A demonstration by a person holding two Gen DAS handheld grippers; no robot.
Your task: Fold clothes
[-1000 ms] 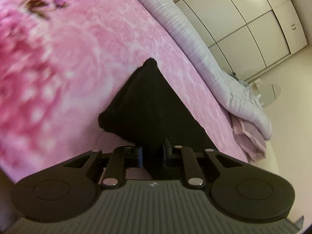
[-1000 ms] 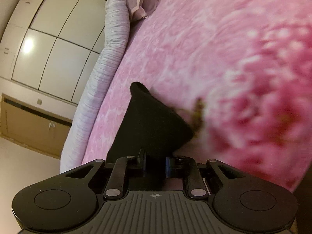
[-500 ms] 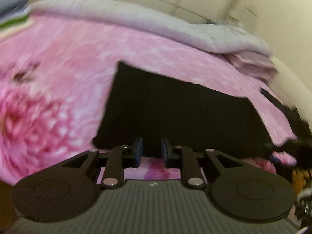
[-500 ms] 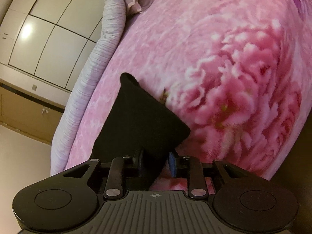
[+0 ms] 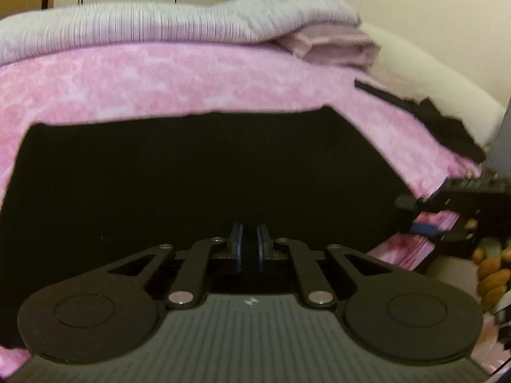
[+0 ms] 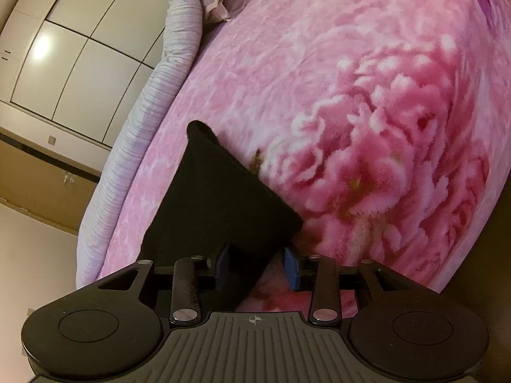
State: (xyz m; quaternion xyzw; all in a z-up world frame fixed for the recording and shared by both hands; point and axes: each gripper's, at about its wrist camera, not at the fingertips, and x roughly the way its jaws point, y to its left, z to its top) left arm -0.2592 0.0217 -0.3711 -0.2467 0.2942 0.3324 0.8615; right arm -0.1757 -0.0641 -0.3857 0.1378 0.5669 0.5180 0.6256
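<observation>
A black garment (image 5: pixel 198 175) lies flat as a wide rectangle on the pink flowered blanket (image 5: pixel 159 79). My left gripper (image 5: pixel 249 245) hovers over its near edge with the fingers nearly together and a narrow gap between the blue pads; nothing shows between them. In the right wrist view the garment (image 6: pixel 217 198) shows as a dark folded corner. My right gripper (image 6: pixel 258 268) is open, its fingers either side of that corner. The right gripper also shows at the right edge of the left wrist view (image 5: pixel 447 210).
A grey ribbed quilt (image 5: pixel 159 28) and a folded pale pink cloth (image 5: pixel 335 48) lie along the bed's far side. Another dark garment (image 5: pixel 440 124) lies at the right. White wardrobe doors (image 6: pixel 80 48) stand beyond the bed.
Both grippers have let go of the black garment. The left one swung round and now faces across it, fingers closer together. The right gripper's fingers have spread apart.
</observation>
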